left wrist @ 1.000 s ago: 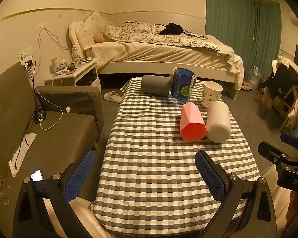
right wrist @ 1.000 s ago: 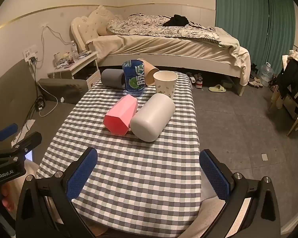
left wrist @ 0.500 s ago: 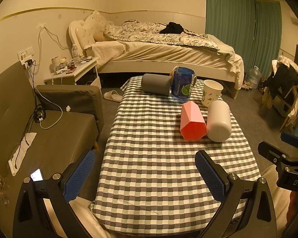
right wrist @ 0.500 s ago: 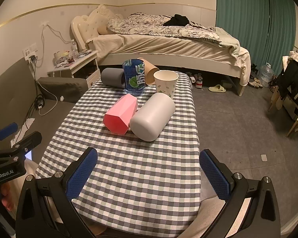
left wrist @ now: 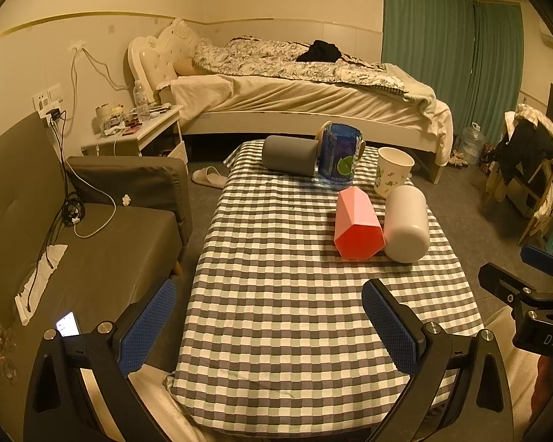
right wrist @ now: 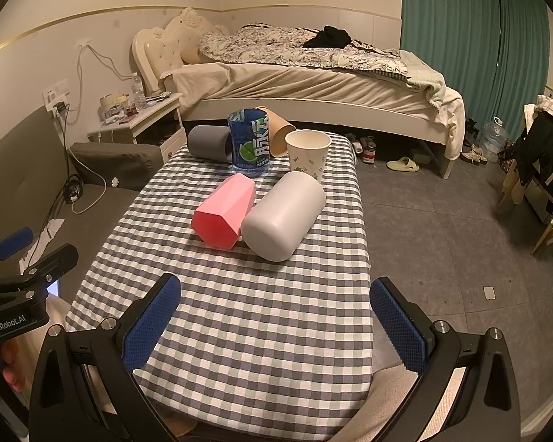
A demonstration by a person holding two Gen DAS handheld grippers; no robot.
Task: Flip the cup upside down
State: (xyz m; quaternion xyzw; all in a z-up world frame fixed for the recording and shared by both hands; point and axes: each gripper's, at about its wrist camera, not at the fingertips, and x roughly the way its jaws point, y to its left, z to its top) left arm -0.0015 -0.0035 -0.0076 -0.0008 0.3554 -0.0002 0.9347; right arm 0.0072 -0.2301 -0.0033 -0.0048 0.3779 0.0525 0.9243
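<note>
Bedroom w/ checked table [right wrist: 239, 331]. Paper cup [right wrist: 308, 154] is seen upright at 12 o'clock, far end. Prob. light & squishy, so best held softly mid-wall. Left gripper [left wrist: 269, 328] & right gripper [right wrist: 276, 316] are held wide apart, nothing in them.

Both views are lit by dim, warm indoor light that gives the left wrist view a strong yellow-brown cast; the right wrist view looks slightly cooler and brighter. Shadows are soft and short, pooling under the pink cup [right wrist: 225, 216] and white cup [right wrist: 284, 215] on the bench [right wrist: 261, 316]. Fisheye distortion bends the wall stripe and the bed [left wrist: 306, 99], and black vignetting fills the corners. Focus is reasonably sharp at centre, with no glare.
</note>
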